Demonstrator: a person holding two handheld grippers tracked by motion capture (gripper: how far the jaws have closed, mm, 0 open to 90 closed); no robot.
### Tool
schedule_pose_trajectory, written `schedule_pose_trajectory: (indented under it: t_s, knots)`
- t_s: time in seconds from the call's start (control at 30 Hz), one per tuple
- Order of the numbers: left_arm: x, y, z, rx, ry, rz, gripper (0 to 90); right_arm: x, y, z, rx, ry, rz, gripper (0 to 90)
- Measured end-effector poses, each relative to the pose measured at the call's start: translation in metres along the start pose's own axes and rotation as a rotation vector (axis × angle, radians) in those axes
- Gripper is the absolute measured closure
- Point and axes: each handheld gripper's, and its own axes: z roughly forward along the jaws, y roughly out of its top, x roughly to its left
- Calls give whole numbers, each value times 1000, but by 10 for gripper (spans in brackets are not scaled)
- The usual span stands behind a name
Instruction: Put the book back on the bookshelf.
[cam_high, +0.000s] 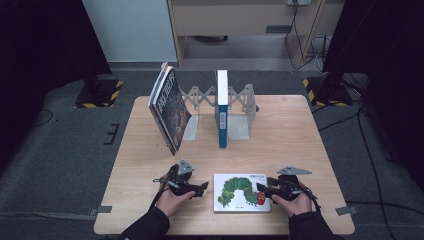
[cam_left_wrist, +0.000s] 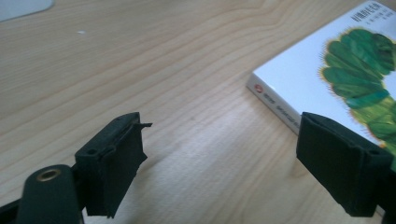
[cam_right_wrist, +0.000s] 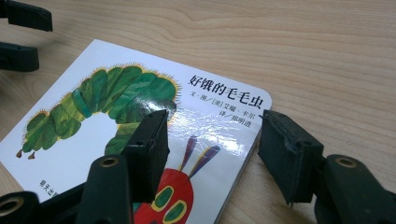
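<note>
A white picture book with a green caterpillar on its cover (cam_high: 240, 192) lies flat near the table's front edge, between both hands. My left gripper (cam_high: 204, 188) is just left of it, low over the wood. In the left gripper view the gripper (cam_left_wrist: 222, 130) is open with bare table between its jaws, and the book (cam_left_wrist: 327, 70) lies past the right jaw. My right gripper (cam_high: 261, 187) is at the book's right edge. In the right gripper view it (cam_right_wrist: 214, 119) is open astride that edge: one jaw over the cover (cam_right_wrist: 93, 107), the other over the table beside it.
A metal expanding book rack (cam_high: 240, 100) stands at the table's back middle. A dark book (cam_high: 170, 107) leans against its left end and a blue-and-white book (cam_high: 222, 107) stands upright in it. The wooden table (cam_high: 300, 135) has bare wood on both sides.
</note>
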Motion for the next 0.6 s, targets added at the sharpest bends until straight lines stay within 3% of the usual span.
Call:
schedule_pose_trajectory:
  t_s: [0.13,0.23,0.43,0.53,0.6]
  knots:
    - [-9,-1,7,25,-52,-2,146,1,-1,1,4,-2,-9,426]
    - [-16,-2,12,31,-63,12,155,1,-1,1,8,-2,-7,424]
    - [-16,-2,12,9,-84,-18,173,1,-1,2,12,-2,-8,413]
    - [-19,2,9,-16,-116,-10,172,1,-1,3,16,-1,-3,408]
    - [-23,2,10,-7,-133,3,167,1,-1,4,17,-1,-1,405]
